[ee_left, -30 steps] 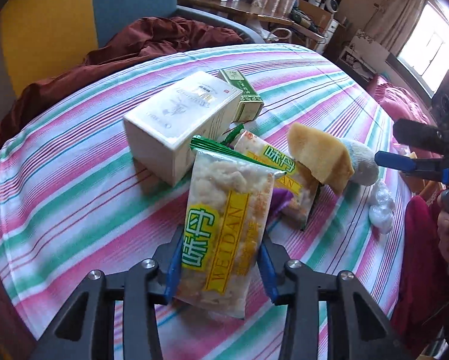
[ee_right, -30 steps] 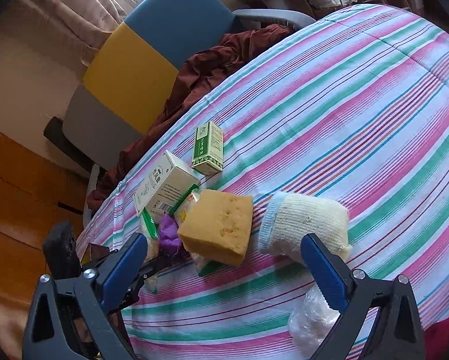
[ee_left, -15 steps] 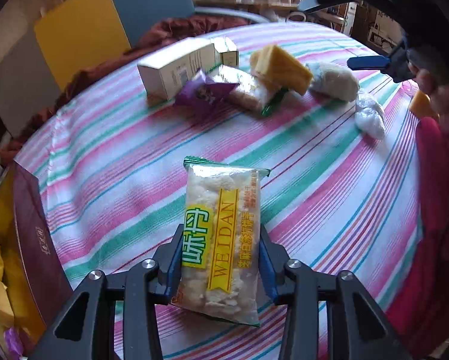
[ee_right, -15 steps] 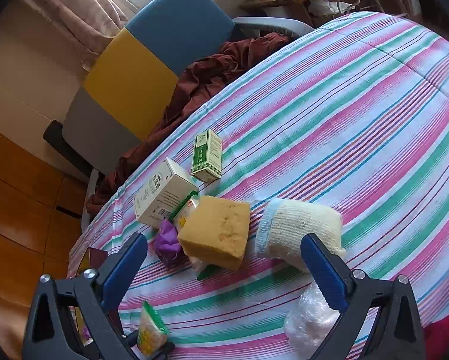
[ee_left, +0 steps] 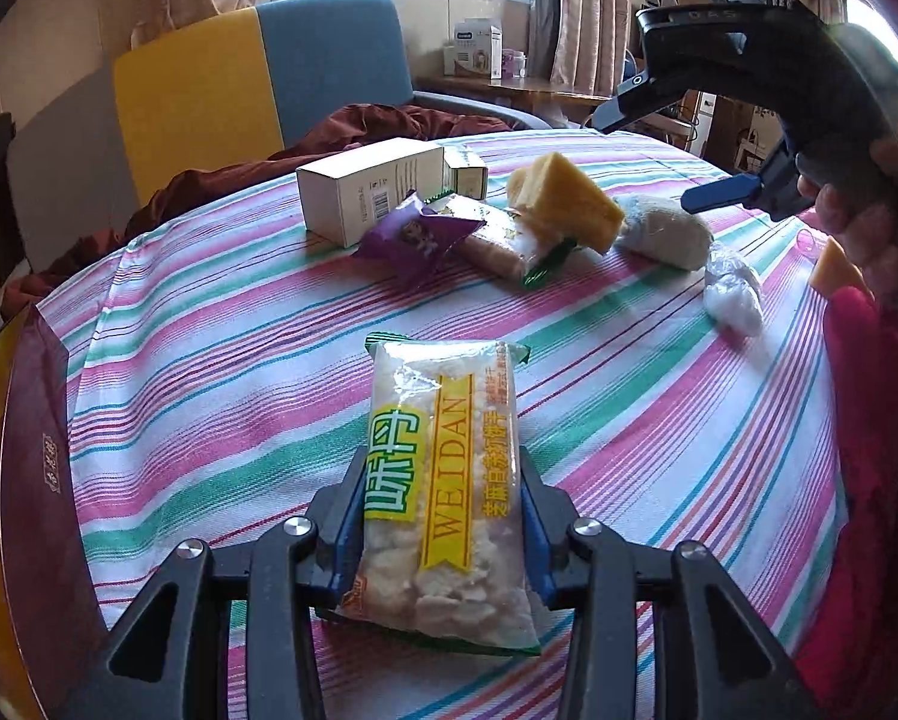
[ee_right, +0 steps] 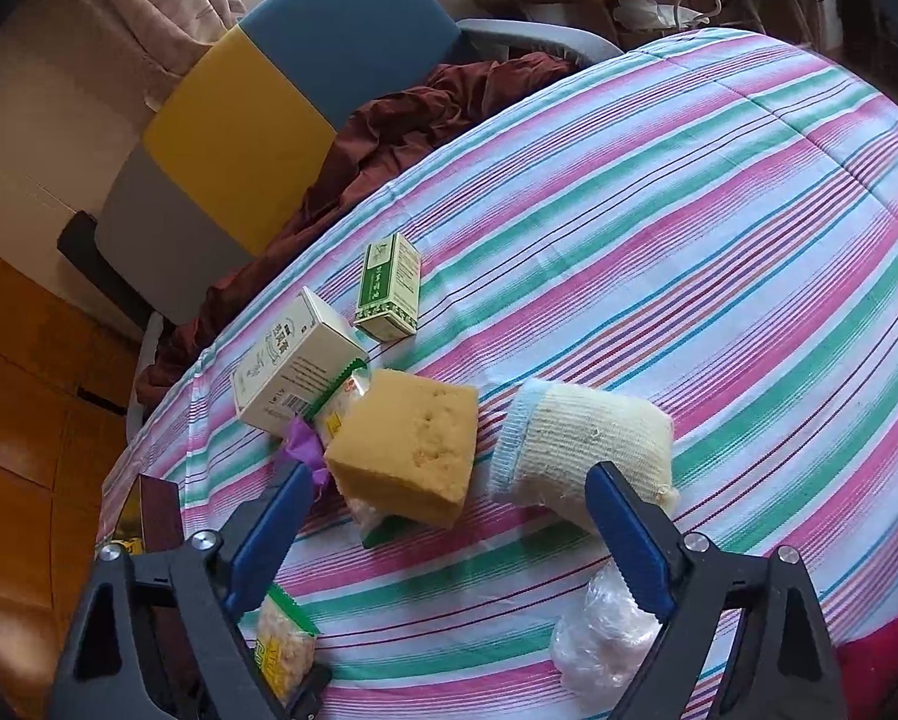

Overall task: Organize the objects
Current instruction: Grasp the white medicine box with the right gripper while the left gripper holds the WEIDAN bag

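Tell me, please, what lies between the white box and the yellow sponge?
A purple wrapper and a second snack pack lie between the white box and the sponge, in the left wrist view.

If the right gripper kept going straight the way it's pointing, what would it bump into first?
Probably the yellow sponge. The right gripper is open and empty, and the sponge sits just ahead between its fingers, with the knitted pouch close by the right finger. Depth is hard to judge.

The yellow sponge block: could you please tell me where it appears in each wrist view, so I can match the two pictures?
Left wrist view: the yellow sponge sits upper centre-right, propped on a snack packet, left of the knitted pouch.
Right wrist view: the sponge sits centre-left, between the open right gripper fingers.
Shared landmark: the white carton, beside the sponge.
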Demonstrator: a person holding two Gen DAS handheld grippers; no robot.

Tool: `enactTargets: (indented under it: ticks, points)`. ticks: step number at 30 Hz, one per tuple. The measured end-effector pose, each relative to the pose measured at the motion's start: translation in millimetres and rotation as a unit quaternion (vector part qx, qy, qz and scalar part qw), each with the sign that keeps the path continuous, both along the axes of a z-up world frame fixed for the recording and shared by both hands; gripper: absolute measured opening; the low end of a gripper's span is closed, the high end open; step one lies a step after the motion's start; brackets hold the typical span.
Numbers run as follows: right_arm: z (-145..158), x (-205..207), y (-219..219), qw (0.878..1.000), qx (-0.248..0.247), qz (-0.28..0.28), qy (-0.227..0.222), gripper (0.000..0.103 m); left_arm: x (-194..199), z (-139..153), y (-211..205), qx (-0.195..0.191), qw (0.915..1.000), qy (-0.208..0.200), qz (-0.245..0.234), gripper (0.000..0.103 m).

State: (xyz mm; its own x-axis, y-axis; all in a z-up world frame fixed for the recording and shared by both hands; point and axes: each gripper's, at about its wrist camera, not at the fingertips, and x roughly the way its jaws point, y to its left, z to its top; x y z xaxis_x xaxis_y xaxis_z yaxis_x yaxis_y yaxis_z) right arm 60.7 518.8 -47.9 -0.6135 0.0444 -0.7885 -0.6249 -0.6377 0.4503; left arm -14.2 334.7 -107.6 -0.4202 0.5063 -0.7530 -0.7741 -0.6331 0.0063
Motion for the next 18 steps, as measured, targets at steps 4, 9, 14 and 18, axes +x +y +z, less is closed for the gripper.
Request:
enactTargets:
  ticks: [4, 9, 14, 18]
  points:
    - [17.6, -26.9, -16.9, 0.998, 0.019, 0.053, 0.005, 0.088, -1.2, -1.3, -2.1, 0.009, 0.9999, -0.005, -0.001, 0.043]
    - [38.6, -85.5, -47.9, 0.987, 0.081, 0.139, 0.007, 0.103, -3.0, -1.3, -6.0, 0.022, 0.9997, -0.014, -0.001, 0.043]
    - [27.0, -123.0, -49.3, 0.991, -0.019, 0.133, 0.011, 0.103, -4.4, -1.0, -8.4, 0.03, 0.9993, -0.02, -0.003, 0.043]
    - [10.1, -151.6, -37.1, 0.995, -0.067, 0.073, -0.01, 0.103, -5.8, -0.4, -10.7, 0.039, 0.9989, -0.026, -0.004, 0.043]
